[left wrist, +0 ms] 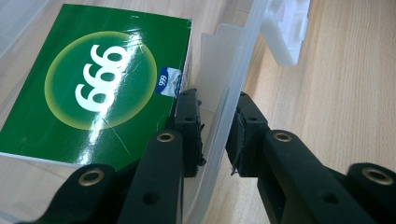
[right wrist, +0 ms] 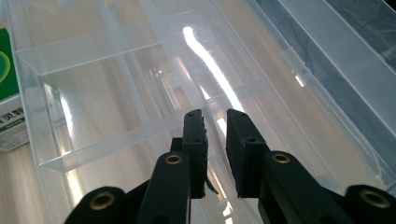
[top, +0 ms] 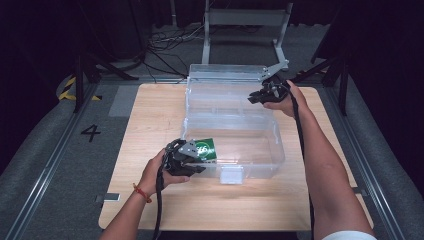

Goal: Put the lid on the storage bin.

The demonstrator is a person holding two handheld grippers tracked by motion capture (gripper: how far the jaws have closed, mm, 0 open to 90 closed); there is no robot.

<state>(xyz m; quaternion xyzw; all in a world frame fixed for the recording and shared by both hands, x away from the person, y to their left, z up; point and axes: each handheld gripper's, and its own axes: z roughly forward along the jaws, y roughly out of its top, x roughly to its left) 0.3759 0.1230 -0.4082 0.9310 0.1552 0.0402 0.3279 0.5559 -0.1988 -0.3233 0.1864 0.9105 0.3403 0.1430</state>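
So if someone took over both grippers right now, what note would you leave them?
Left gripper: shut on the front wall of the clear box, steadying it.
Right gripper: nearly shut around a rib of the clear tray; I cannot tell whether it presses.
Things: green carton lies flat in the box, near the left gripper; the tray sits over the box's far part.
Done: lid open, carton inside.
Left: probably moving the tray, then closing the lid.
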